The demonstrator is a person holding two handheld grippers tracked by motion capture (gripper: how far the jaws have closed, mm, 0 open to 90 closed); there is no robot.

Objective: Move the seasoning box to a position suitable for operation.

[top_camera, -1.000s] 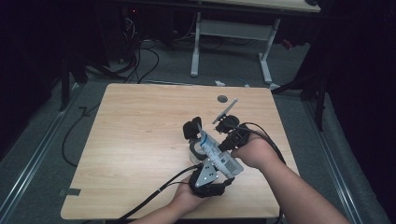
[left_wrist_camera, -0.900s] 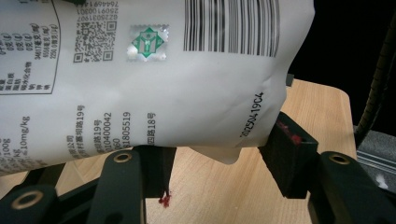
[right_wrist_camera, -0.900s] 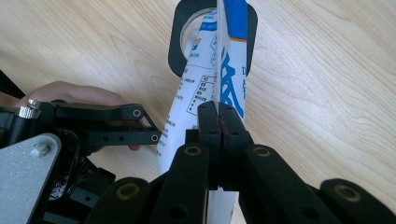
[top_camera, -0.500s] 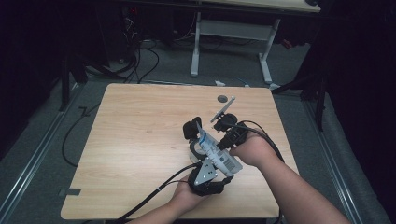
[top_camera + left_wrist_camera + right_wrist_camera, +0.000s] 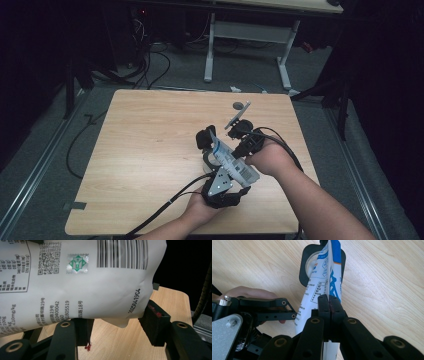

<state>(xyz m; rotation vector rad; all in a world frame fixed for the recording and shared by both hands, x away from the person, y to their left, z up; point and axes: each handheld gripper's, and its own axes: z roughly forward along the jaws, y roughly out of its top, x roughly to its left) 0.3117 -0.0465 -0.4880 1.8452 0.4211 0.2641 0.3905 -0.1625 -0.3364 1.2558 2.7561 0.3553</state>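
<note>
Nothing has shifted since the earlier frames: both hands hold still. Right gripper (image 5: 329, 305) is clamped shut on the pouch's (image 5: 231, 162) seam edge; left gripper (image 5: 117, 325) stands partly open, jaws straddling the pouch's lower corner without pressing. The pouch hangs above the table (image 5: 150, 145), its long axis running between the grippers.

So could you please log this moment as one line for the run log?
right tongs: shut on pouch edge | left tongs: jaws astride pouch, grip unclear | pouch held above table
</note>
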